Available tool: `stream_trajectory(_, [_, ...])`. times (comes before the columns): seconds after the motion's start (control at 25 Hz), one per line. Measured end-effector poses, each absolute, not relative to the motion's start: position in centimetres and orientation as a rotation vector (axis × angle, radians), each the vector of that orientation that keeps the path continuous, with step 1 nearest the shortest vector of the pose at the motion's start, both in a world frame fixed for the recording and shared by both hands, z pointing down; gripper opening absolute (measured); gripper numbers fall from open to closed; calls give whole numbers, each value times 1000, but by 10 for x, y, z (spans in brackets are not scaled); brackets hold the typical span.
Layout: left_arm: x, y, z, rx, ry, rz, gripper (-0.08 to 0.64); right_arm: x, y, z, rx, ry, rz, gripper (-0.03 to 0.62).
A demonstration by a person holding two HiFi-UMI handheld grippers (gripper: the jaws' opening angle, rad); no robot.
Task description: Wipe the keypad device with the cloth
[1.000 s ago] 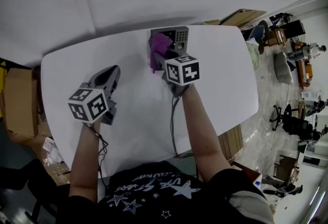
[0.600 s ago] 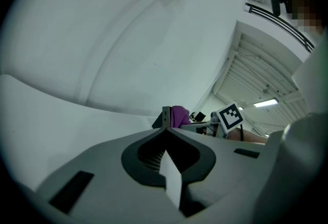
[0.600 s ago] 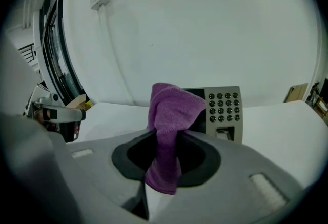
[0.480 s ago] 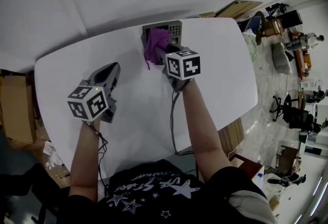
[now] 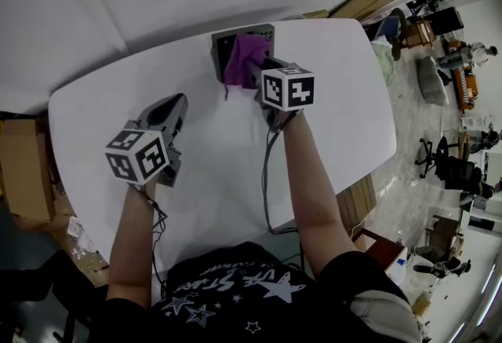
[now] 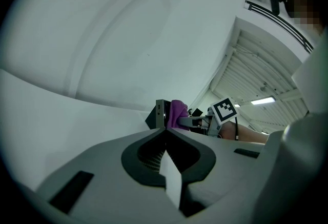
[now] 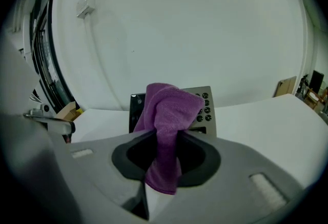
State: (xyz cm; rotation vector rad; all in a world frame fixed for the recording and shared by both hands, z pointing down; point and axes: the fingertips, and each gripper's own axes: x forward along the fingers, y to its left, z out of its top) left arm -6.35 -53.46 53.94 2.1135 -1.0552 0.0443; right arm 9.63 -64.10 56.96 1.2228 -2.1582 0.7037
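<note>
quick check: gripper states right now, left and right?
Left gripper: shut, nothing between the jaws.
Right gripper: shut on the purple cloth.

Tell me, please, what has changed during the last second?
The right gripper, shut on the purple cloth, slid the cloth rightward across the keypad device, from its dark left part toward the buttons. The left gripper stayed shut and empty over the table.
</note>
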Motion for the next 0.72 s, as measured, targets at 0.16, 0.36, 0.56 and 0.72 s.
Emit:
stream_trajectory(0.16, [-58, -534, 541, 2118, -1043, 51, 9, 104, -643, 572, 1255, -2157, 737, 95])
stream_trajectory(0.36, [-51, -537, 541, 2125, -1027, 56, 9, 119, -647, 574, 1300, -2132, 771, 95])
stream_trajectory(0.56, [-45, -538, 541, 2128, -1014, 58, 9, 138, -654, 573, 1339, -2105, 776, 95])
stream_trajectory(0.72, [-42, -539, 542, 2129, -1009, 56, 9, 154, -657, 574, 1381, -2072, 779, 95])
